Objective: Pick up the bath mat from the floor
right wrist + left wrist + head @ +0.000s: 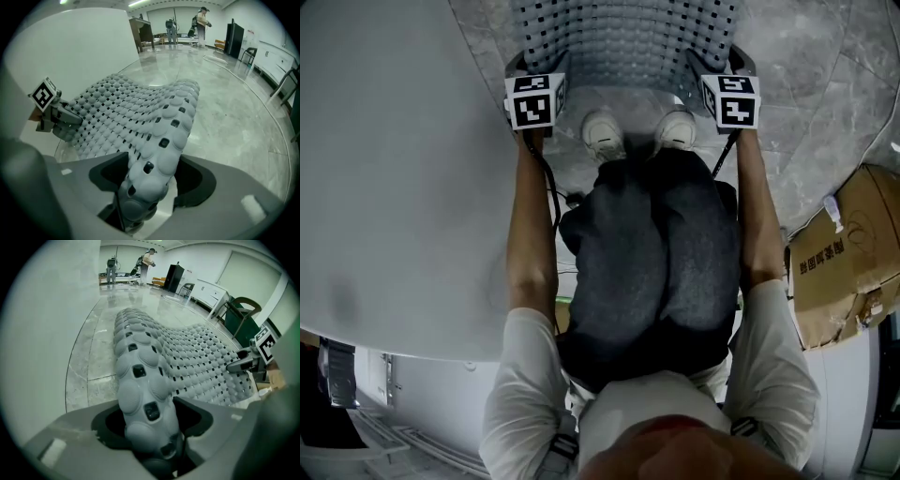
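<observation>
Bath mat (pixel 623 42) pale grey, bubble-and-hole grid; floor (pixel 806 56) grey, marbled veins; box (pixel 848 253) brown; shoes (pixel 603 133) white

Bumpy rubbery mat (pixel 140 364) (glossy stone floor (pixel 93 348))

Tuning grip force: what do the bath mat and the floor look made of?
Bath mat: probably soft rubber or PVC, matte pale grey; bubbled, perforated, bends in a wave. Floor: glossy veined stone or stone-look tile; it mirrors the room.
</observation>
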The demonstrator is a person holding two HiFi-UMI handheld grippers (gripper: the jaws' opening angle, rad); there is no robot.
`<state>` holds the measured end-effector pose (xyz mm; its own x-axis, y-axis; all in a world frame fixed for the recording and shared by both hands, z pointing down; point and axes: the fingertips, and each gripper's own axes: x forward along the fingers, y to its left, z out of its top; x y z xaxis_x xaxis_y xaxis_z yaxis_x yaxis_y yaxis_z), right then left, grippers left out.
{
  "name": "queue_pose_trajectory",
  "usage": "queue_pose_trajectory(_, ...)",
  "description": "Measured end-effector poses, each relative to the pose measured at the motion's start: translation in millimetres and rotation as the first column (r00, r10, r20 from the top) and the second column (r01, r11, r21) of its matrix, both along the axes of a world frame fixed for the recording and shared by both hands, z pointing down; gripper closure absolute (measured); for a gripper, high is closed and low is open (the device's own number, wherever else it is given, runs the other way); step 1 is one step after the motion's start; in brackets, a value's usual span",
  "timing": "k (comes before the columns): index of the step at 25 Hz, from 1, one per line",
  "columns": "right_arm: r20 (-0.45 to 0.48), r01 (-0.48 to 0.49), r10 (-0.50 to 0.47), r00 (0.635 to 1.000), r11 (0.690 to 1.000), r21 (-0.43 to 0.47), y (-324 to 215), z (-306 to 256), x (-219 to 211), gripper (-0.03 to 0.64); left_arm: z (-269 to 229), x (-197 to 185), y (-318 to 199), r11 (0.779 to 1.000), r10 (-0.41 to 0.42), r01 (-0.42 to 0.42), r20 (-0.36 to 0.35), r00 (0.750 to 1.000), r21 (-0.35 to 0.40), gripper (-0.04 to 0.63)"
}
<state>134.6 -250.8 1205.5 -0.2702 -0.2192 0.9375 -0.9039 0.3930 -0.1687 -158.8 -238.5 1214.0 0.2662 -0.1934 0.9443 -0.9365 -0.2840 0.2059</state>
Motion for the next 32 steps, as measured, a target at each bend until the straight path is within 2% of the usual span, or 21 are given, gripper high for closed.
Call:
queue_pose_trajectory(11, -0.021, 0.071, -0.070, 0.997, 0.996, 0.048, -0.9, -34.7, -22.5, 0.398, -29.5, 4.6, 4.1, 0.999, 0.046, -0.046, 0.019, 0.999, -0.003, 0.443)
queue_pose_trajectory(24, -0.056, 0.127, -0.120, 0.991, 0.982, 0.143, -7.4, -117.8, -25.9, 0.493, -109.1, 19.1, -0.9, 0.998, 0.040, -0.041, 0.010, 0.999, 0.054, 0.494)
queue_pose_trajectory(32, -0.052, 0.109, -0.101, 0.994, 0.977, 0.181, -5.3, -198.4, -21.5, 0.522, -184.6, 29.2, 1.0, 0.995, 0.045, -0.044, -0.007, 0.999, 0.090, 0.515)
